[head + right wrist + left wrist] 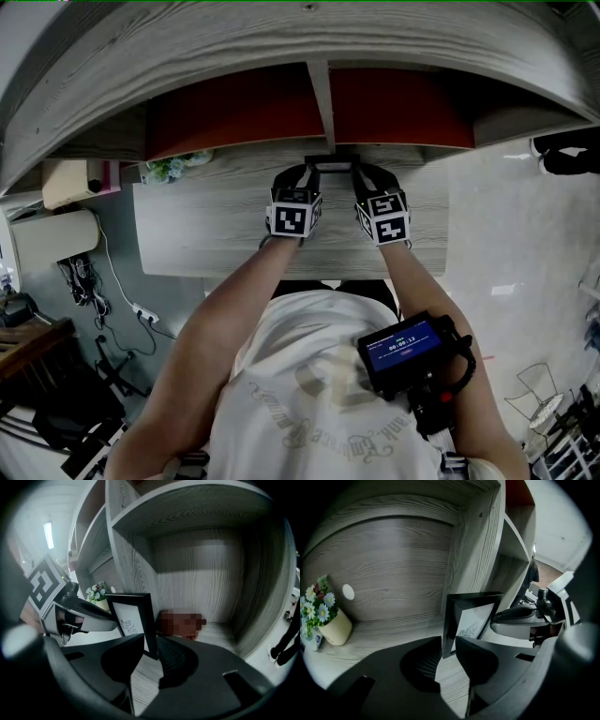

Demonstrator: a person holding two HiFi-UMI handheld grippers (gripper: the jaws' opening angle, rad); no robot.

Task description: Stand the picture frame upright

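A black picture frame (330,163) with a white print stands upright on the grey wood desk (206,234), at the foot of the shelf divider (322,103). My left gripper (307,172) is at its left edge and my right gripper (362,174) at its right edge. In the left gripper view the frame (471,618) has its left border between the tips of the left gripper (449,641), which look slightly apart from it. In the right gripper view the frame's (131,616) right border stands likewise inside the right gripper (150,645). Both grippers look open.
A small cream pot of artificial flowers (328,620) stands on the desk to the left, also seen as the flower pot (173,167). The shelf's wooden back wall (393,564) rises close behind the frame. Red-backed cubbies (234,108) sit above. The desk's front edge is near my body.
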